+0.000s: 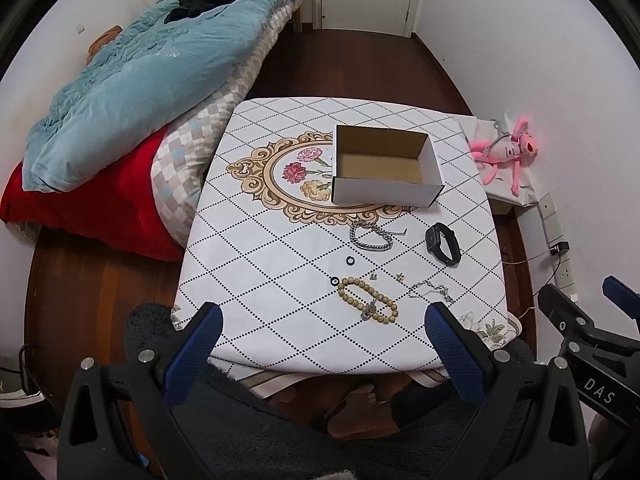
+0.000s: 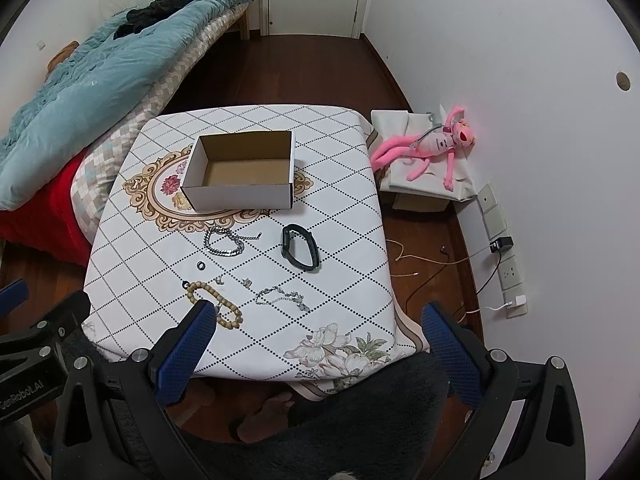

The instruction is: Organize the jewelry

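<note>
Jewelry scattered on table w/ white diamond-pattern cloth: wooden bead bracelet, silver chain bracelet, thin silver necklace, black smartwatch, all lying in front of empty white cardboard box. Left gripper & right gripper hover at near edge, jaws spread wide.

A home bedroom: bed with quilt, plush toy.
</note>
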A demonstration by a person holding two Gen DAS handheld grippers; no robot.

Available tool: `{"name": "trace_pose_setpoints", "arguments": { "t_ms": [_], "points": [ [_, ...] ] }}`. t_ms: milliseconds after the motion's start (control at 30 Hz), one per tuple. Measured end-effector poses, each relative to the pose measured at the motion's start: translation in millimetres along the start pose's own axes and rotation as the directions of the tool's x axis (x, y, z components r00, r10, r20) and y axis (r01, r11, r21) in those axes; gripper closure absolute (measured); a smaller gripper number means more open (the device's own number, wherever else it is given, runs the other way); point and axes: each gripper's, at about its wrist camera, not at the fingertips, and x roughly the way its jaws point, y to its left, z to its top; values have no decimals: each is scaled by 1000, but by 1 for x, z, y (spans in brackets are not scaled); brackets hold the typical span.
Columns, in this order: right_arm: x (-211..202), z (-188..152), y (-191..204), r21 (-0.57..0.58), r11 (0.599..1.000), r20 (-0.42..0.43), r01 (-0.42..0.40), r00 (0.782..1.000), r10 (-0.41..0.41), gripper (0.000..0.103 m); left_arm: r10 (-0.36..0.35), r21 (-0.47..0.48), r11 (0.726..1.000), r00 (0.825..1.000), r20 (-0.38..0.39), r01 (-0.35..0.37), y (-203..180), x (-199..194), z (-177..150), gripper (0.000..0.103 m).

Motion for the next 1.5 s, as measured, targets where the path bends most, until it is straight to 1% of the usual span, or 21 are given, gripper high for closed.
{"name": "trace_pose_setpoints", "arguments": {
  "t_ms": [1500],
  "points": [
    [-12, 5, 1, 2, 1000, 18, 0, 1000, 0, 0, 2, -3, 1000, 1000, 8, -2, 0, -6, 1, 0]
  ]
}}
